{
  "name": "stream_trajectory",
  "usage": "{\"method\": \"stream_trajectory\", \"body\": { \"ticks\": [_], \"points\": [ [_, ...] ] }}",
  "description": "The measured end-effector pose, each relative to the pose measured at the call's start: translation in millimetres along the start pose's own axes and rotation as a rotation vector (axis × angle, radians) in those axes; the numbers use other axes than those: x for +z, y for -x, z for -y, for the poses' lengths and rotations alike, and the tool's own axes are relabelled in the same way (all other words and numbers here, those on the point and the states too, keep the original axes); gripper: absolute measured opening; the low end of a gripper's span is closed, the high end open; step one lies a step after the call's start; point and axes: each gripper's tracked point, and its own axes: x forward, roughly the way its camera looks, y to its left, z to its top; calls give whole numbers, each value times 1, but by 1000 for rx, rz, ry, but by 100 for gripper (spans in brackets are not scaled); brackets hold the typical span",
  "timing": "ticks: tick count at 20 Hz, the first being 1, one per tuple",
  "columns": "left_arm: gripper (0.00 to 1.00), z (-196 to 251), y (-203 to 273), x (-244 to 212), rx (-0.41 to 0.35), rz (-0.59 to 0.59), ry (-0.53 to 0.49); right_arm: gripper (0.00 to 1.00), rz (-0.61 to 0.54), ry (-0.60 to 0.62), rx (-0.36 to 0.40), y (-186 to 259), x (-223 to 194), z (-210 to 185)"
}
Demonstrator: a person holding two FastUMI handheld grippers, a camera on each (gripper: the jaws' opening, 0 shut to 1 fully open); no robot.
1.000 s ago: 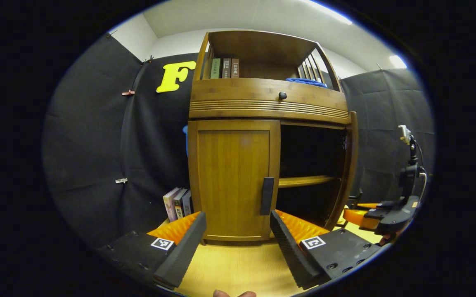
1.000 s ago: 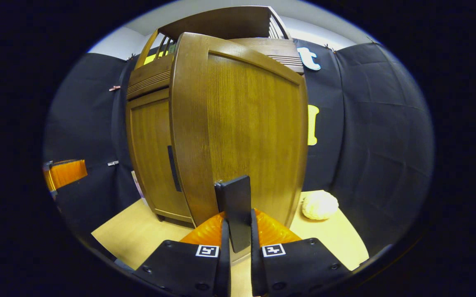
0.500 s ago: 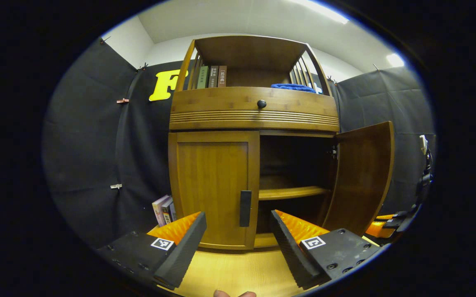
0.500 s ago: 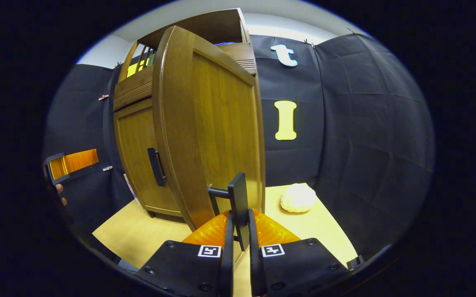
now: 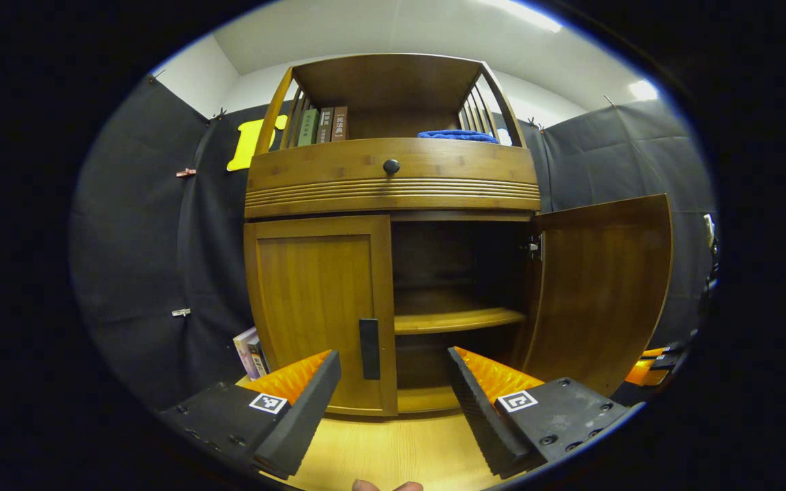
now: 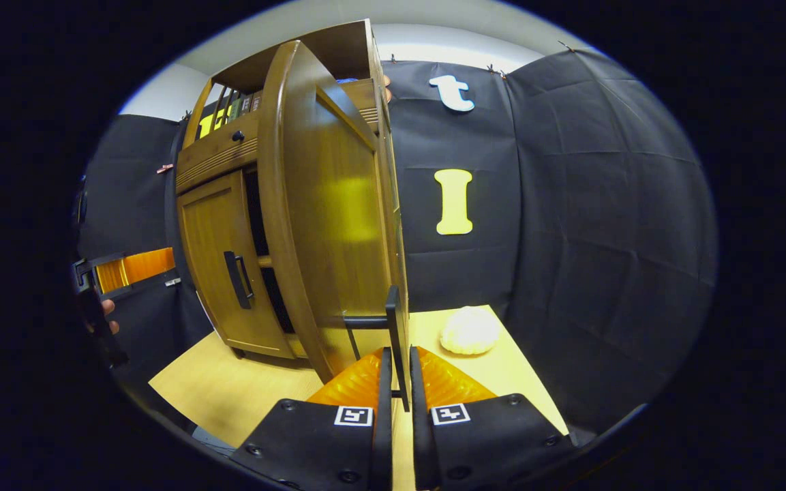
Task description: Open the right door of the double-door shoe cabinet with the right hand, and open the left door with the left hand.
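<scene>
Right door swung wide, its handle pinched by the right gripper — first half done. Left door shut; the left gripper, jaws spread and empty, faces its handle near the tabletop's front edge.

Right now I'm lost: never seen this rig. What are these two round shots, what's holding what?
No robot arm: a person carries a two-finger gripper in each hand, and a fisheye camera rides on each.

Left gripper view: the left gripper is open, facing the shoe cabinet. The left door is shut, its handle untouched. The right door stands open, showing an inner shelf.

Right gripper view: the right gripper is clamped on the right door's handle. A pale round thing lies on the wooden floor.
</scene>
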Motion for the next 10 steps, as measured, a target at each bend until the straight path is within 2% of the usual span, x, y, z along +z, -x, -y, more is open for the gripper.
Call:
{"method": "stream_trajectory", "body": {
  "ticks": [5, 10],
  "points": [
    [96, 15, -9, -3, 3, -10, 4, 17, -4, -19, 2, 1, 4, 33],
    [96, 23, -16, -7, 13, -20, 4, 17, -7, -54, 31, 3, 7, 36]
  ]
}}
